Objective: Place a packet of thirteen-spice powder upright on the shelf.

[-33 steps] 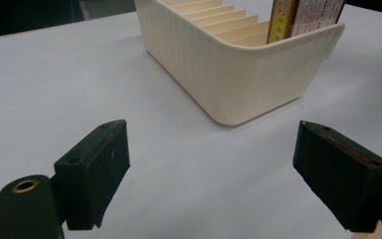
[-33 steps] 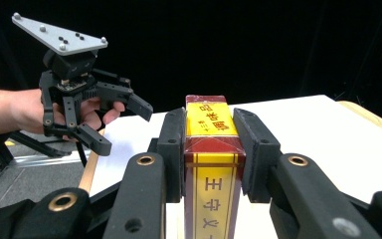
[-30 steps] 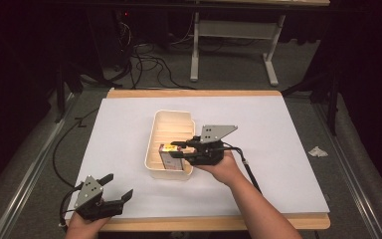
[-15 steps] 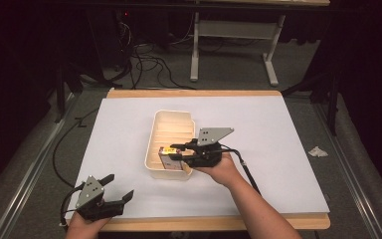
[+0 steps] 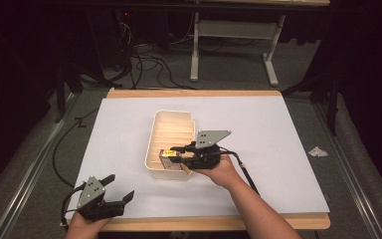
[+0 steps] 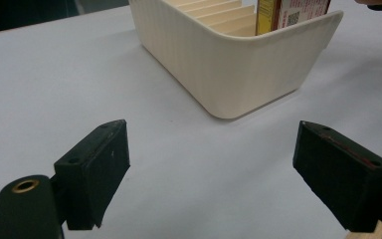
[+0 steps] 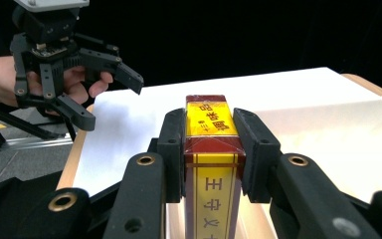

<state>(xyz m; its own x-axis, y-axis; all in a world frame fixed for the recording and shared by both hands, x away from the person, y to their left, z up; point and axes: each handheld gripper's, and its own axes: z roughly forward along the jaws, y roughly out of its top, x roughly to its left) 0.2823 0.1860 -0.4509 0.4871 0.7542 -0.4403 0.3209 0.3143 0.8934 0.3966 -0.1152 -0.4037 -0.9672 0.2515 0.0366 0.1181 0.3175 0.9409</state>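
A cream ribbed bin [image 5: 152, 144] with slat dividers stands mid-table on the white sheet. My right gripper [image 5: 175, 154] is shut on a yellow and dark red box [image 5: 168, 154] with Chinese characters and holds it upright at the bin's near end. In the right gripper view both pads clamp the box [image 7: 211, 119] by its narrow sides. At the table's near left corner my left gripper [image 5: 121, 185] is open with nothing in it. Its two jaws [image 6: 214, 144] stand wide apart over bare sheet and face the bin's wall [image 6: 229, 64], with the box [image 6: 288, 12] rising behind that wall.
The white sheet [image 5: 278, 139] covers most of the wooden tabletop. A crumpled white scrap [image 5: 318, 151] lies off the table on the right. Cables and a desk frame [image 5: 234, 45] stand on the floor beyond the far edge.
My right gripper has eased slightly toward the near side with the box at the bin's near end. The left gripper has stayed where it was.
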